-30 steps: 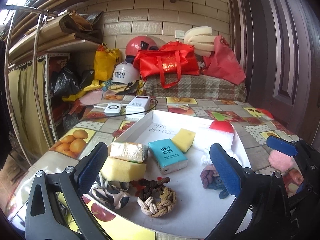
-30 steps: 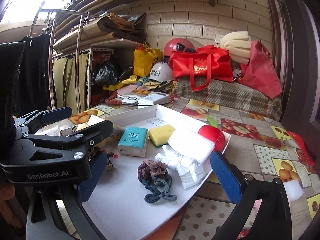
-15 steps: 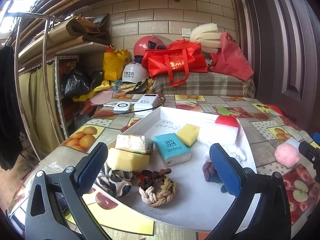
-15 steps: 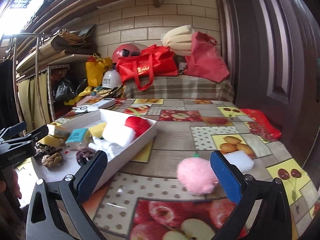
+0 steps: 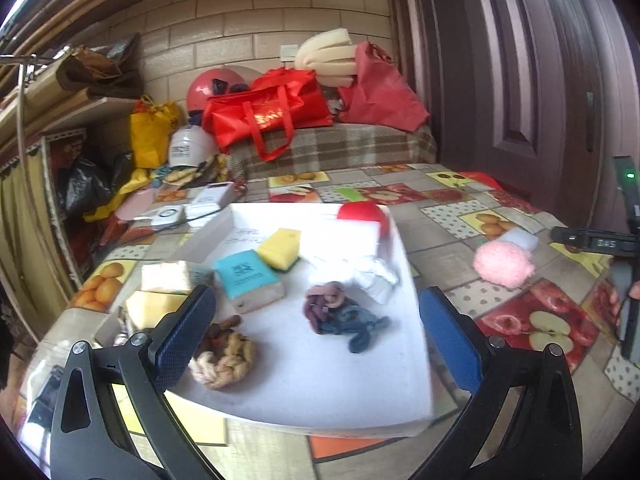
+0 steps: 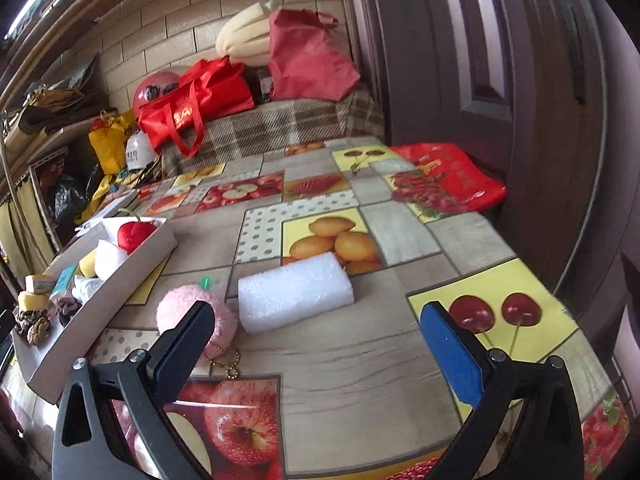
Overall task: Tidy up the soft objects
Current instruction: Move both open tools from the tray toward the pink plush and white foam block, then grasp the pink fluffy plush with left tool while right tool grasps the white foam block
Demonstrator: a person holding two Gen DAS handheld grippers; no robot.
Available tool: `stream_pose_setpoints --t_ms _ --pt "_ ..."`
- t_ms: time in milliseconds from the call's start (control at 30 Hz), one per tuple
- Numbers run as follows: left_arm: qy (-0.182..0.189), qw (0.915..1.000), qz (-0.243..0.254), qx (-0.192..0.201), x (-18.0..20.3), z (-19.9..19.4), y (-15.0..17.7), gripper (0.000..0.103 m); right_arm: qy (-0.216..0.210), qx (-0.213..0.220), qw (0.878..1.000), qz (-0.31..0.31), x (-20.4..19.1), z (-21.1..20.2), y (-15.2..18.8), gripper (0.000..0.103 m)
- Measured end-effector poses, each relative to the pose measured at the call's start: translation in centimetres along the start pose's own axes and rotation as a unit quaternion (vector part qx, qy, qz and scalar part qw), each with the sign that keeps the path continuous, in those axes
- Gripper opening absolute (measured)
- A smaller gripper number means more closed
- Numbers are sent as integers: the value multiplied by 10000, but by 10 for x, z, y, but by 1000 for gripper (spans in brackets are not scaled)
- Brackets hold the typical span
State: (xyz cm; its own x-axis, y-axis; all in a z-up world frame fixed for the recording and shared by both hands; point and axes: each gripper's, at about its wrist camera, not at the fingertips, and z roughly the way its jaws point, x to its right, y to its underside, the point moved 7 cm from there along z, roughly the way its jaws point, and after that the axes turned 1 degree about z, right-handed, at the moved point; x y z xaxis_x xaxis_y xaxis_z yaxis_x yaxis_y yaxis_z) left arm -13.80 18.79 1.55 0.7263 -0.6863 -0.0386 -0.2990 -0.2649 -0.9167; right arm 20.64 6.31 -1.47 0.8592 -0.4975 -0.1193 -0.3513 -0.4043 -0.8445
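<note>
I see both my left gripper (image 5: 316, 330) over the white tray (image 5: 304, 392) and right gripper (image 6: 318, 344) spread wide and empty, the pink pompom (image 6: 192, 312) at ten o'clock beside the foam block (image 6: 294, 292).

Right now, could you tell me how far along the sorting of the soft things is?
Mostly done: sponges, tissue pack and knotted ropes already lie in the white tray. Neither gripper holds anything; the right gripper is open near the pink pom-pom and white foam block, both outside the tray on the table.
</note>
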Motion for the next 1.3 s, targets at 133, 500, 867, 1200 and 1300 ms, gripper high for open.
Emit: stream_pose_setpoints --t_ms 133,500,867,1200,1300 --pt "447 9978 419 -242 46 10 1 103 114 -279 9995 86 3 23 -5 103" --pt "846 9890 1038 -626 115 35 2 103 -31 -652 9975 280 -4 85 -35 103" --pt "923 9870 1043 -808 121 49 2 103 -157 -1473 9878 -481 12 68 2 103" --pt "1504 9789 1054 -896 166 85 -16 102 -732 -867 9893 922 67 4 12 103" --pt "1529 9763 1205 -943 177 98 -20 102 -916 -1128 9870 682 56 -7 24 103"
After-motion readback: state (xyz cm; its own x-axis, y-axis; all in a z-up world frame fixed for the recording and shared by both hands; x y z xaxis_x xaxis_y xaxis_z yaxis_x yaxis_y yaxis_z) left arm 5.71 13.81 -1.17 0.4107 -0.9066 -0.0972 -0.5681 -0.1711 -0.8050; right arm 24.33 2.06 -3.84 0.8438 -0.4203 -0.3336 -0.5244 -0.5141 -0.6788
